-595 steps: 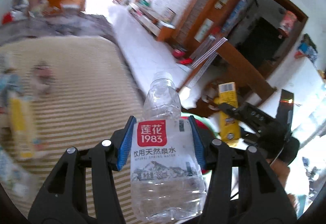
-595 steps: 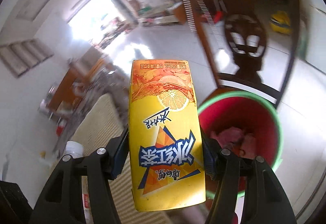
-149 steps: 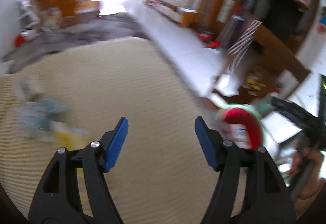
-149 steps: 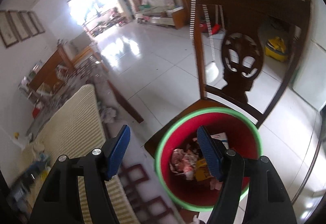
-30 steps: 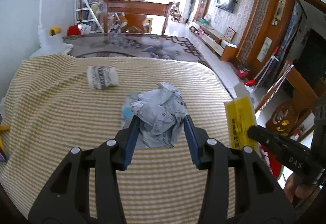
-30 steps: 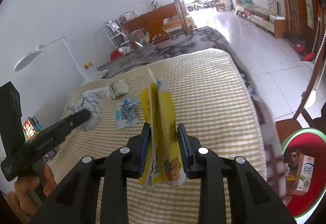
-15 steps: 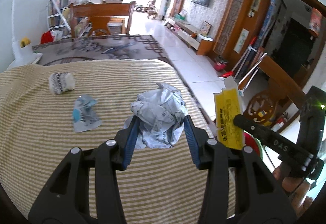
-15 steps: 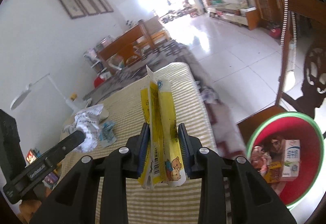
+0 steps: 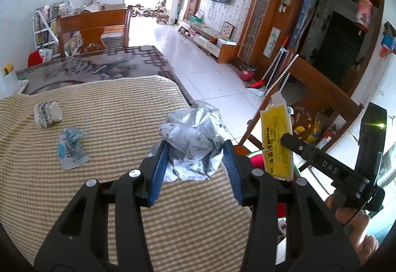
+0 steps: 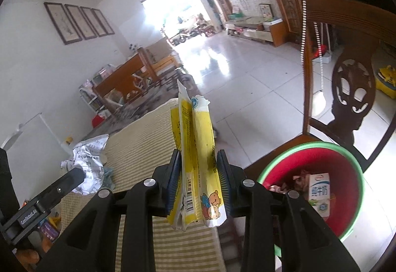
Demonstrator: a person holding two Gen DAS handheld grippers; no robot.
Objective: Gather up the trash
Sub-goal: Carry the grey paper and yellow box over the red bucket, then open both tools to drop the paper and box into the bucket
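Note:
My left gripper (image 9: 195, 160) is shut on a crumpled ball of grey printed paper (image 9: 193, 138), held above the right edge of the striped table. My right gripper (image 10: 198, 180) is shut on a flattened yellow carton (image 10: 195, 148) with a bear print, standing upright between the blue pads. In the left wrist view that yellow carton (image 9: 276, 138) shows at the right, in front of the chair. The red bin (image 10: 346, 165) with a green rim sits on a wooden chair seat, to the lower right of the carton, with a milk carton (image 10: 319, 195) and other scraps inside.
On the yellow striped tablecloth (image 9: 111, 128) lie a torn blue-white wrapper (image 9: 71, 148) and a small crumpled wad (image 9: 47, 111). The dark wooden chair (image 10: 351, 88) backs the bin. A person's hand (image 9: 356, 230) holds the right tool. White tiled floor stretches beyond.
Both grippers have swung right from over the table toward the chair, keeping hold of the paper ball and the yellow carton. The red bin has come closer in the right wrist view.

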